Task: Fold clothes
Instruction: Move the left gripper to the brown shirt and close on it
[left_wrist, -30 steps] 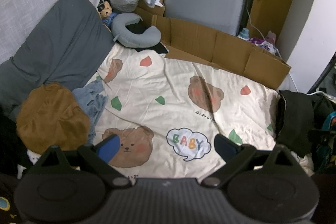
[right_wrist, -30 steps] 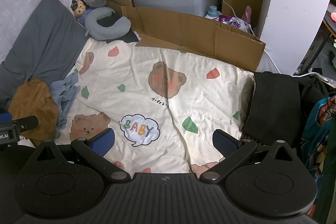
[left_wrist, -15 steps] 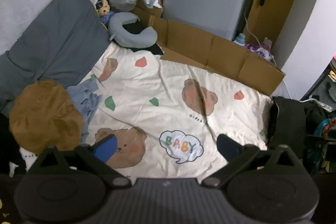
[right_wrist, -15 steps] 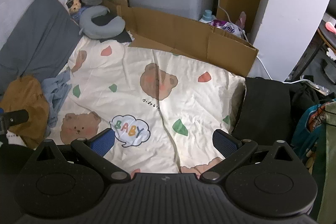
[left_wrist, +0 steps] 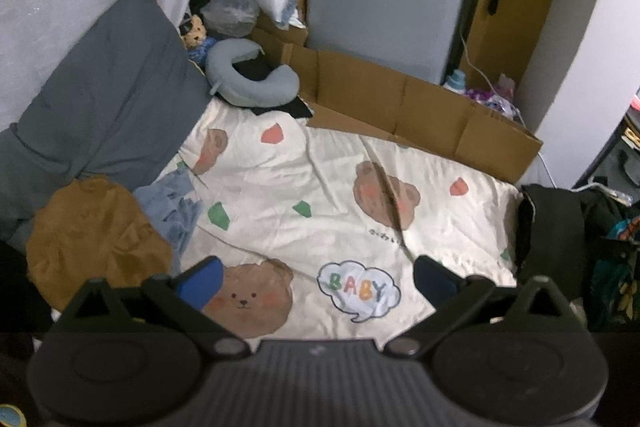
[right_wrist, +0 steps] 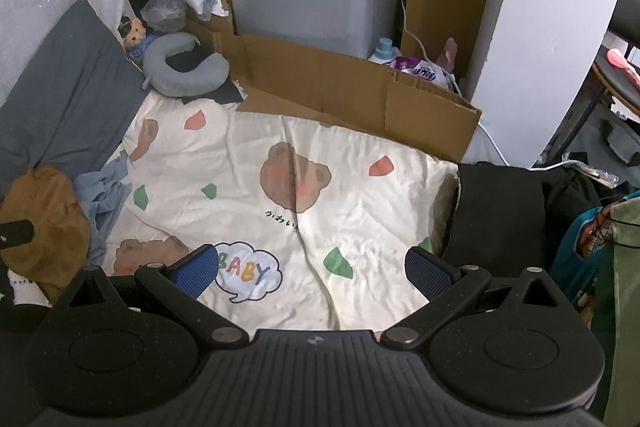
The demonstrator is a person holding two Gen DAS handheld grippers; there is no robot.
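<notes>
At the left edge of the bear-print sheet [left_wrist: 320, 187] lie the clothes — a crumpled brown garment [left_wrist: 96, 239] and, touching it, a rumpled blue one [left_wrist: 172, 203], its lower part hidden behind the brown heap. Both grippers hang above the sheet: the left gripper [left_wrist: 316, 279] and right gripper [right_wrist: 312, 267] each spread wide, holding nothing. A black garment [right_wrist: 496, 211] drapes the sheet's right edge, partly cut off by clutter.

Your right tool [right_wrist: 312, 269] hangs over the bear-print sheet [right_wrist: 248, 163], fingers spread wide and empty. A brown garment [right_wrist: 44, 211] and a blue one [right_wrist: 102, 199] lie bunched at the sheet's left edge; a black garment [right_wrist: 496, 211] lies at its right edge.
</notes>
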